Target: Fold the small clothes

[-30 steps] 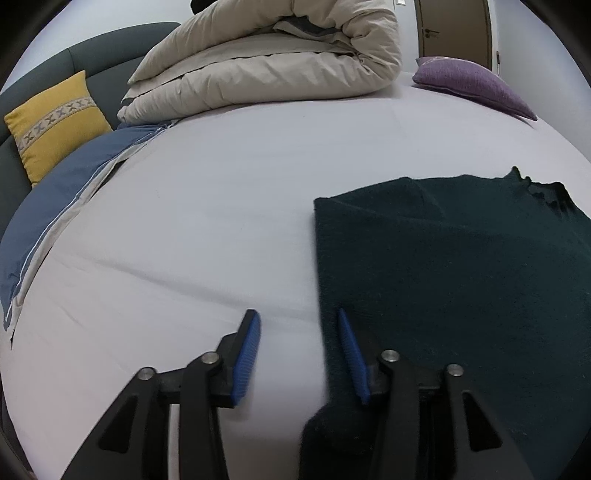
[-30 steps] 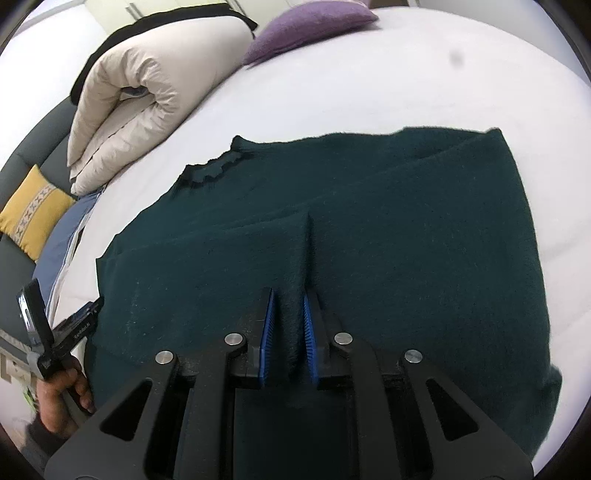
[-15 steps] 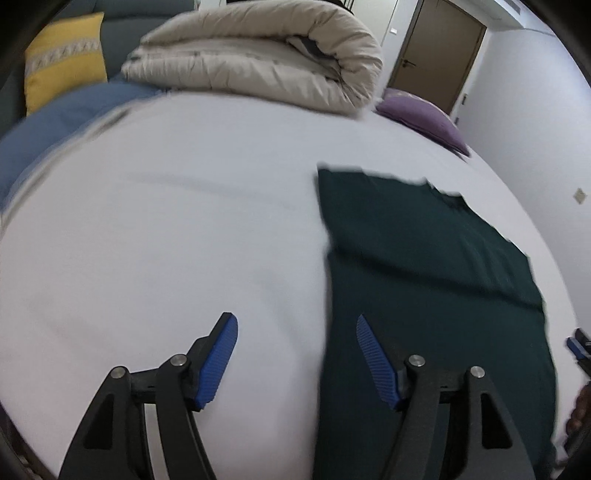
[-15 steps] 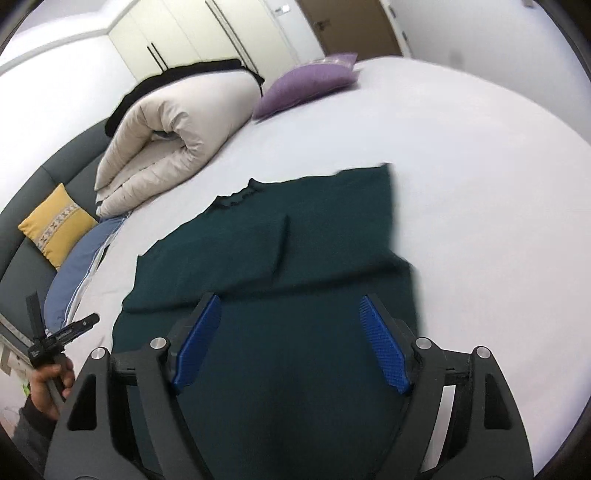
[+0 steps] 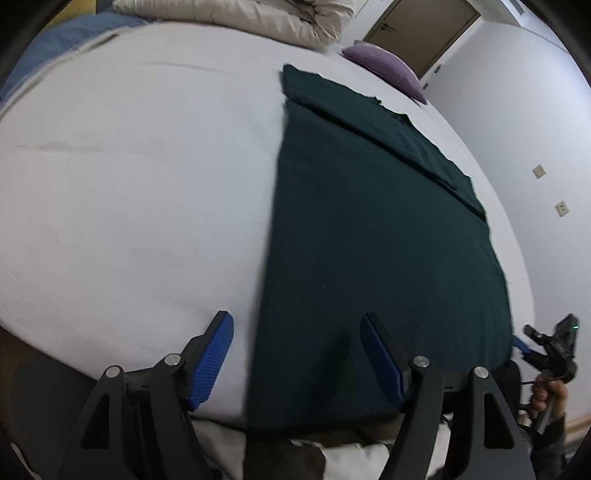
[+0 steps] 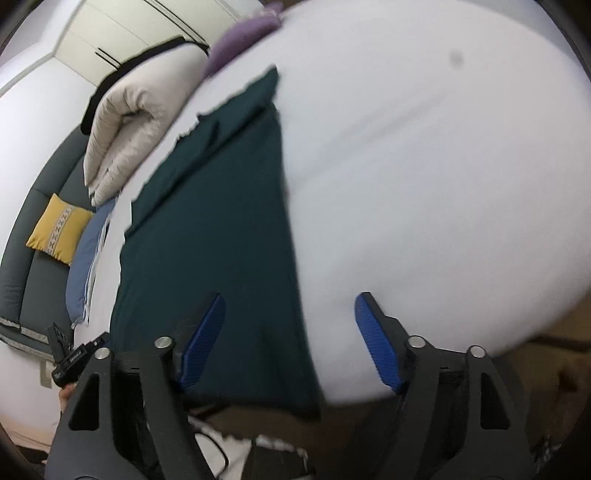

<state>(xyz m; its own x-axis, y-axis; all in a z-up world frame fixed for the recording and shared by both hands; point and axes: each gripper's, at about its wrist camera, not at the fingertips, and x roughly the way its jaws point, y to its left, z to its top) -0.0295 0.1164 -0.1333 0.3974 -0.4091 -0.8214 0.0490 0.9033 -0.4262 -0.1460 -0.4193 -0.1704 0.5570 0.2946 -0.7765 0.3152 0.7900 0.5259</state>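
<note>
A dark green sweater (image 5: 369, 221) lies flat on the white bed (image 5: 129, 184), its sleeves folded across the upper part. My left gripper (image 5: 295, 325) hovers over the sweater's near left corner. Its jaws are opening, with the cloth's left edge seen between them but not pinched. My right gripper (image 6: 291, 301) hovers over the near right corner of the sweater (image 6: 221, 221). Its jaws are closing, wide apart, with the right edge below them and untouched. Each view shows the other gripper in a hand at its side.
A rolled beige duvet (image 6: 122, 125), a purple pillow (image 5: 384, 66), a yellow cushion (image 6: 59, 229) and a blue cover (image 6: 85, 266) sit at the far end by a dark sofa. The bed's near edge runs just under both grippers. A door (image 5: 417, 29) stands behind.
My right gripper let go of the pinched fold in the sweater and opened wide. Both grippers drew back toward the bed's near edge, and the left jaws spread wider.
</note>
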